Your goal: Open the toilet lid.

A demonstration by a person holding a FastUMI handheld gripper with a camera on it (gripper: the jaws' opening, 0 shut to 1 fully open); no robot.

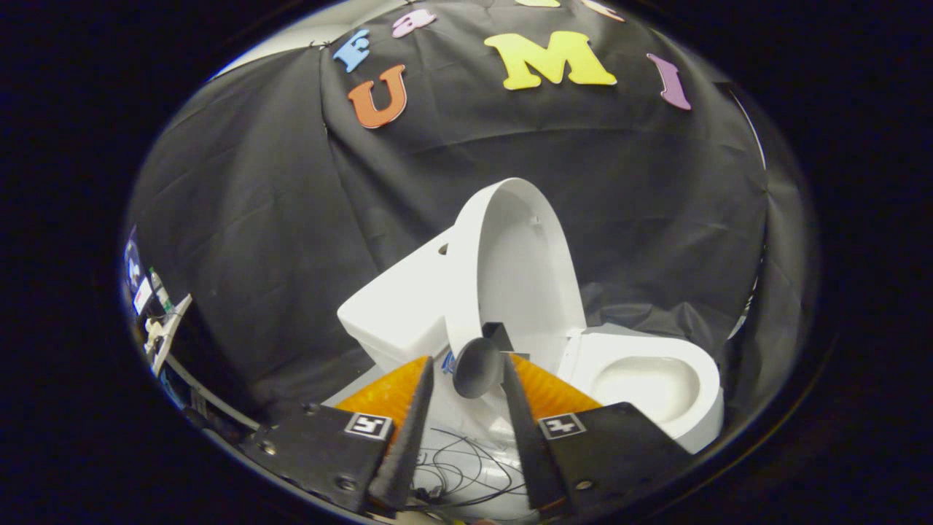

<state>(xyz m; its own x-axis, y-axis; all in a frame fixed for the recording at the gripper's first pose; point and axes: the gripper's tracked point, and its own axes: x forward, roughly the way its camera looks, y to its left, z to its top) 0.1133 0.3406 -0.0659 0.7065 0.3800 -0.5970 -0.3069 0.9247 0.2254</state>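
Note:
A small white toilet stands just ahead of my fingers, seen tilted. Its lid (521, 270) is raised upright and leans back on the tank (397, 310). The seat and bowl (641, 379) lie uncovered to the right of the lid. A dark round knob (477, 368) sticks out from the lid's lower edge and sits between my fingertips. My gripper (466, 364) is open around it: the right finger (514, 386) lies against the knob, while a narrow gap shows between the knob and the left finger (423, 394).
The black cloth wall (291, 219) hangs close behind the toilet. Thin dark cables (459, 467) lie on the white surface below, between my fingers. A white frame with small items (164, 328) stands far off to the left.

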